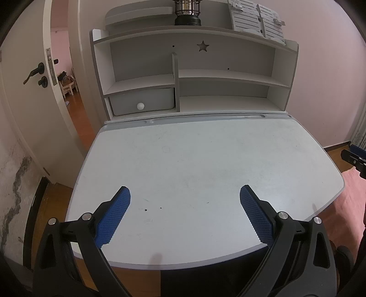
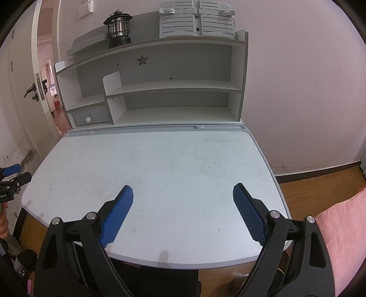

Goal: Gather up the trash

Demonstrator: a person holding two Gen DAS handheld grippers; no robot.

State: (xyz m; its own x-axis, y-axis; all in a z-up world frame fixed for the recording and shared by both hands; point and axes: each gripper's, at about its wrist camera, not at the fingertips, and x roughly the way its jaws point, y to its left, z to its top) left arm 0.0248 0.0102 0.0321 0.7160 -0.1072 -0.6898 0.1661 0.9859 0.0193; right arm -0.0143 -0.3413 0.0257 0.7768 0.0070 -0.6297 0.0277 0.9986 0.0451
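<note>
Two handheld grippers hover over the near edge of a pale grey desk [image 1: 194, 160], each seen through its own fisheye camera. The left gripper [image 1: 185, 196] has two black fingers with blue ridged pads [image 1: 114, 214], spread wide apart with nothing between them. The right gripper [image 2: 183, 194] has the same two blue-padded fingers [image 2: 117, 214], likewise standing wide apart and holding nothing.

The desk top carries only scuffs and a few tiny dark specks near its near edge; no piece of trash can be made out on it in either view.

Along the far edge of the desk stands one white shelf unit [image 2: 160, 86] with a star-shaped cutout [image 2: 142, 59] in its back panel. Its lower left compartment holds one grey drawer [image 1: 141, 100] with one round white knob [image 1: 140, 106]. On the top board of the unit stand one black lantern [image 2: 118, 29] towards the left and one white slatted book stand [image 2: 196, 21] towards the right. The other shelf compartments appear bare.

To the left of the desk, one white door [image 1: 29, 91] with a dark handle stands open onto a room with pink walls. To the right, a pink cloth surface [image 2: 343, 228] lies near the desk's near right corner. The floor is wood.
</note>
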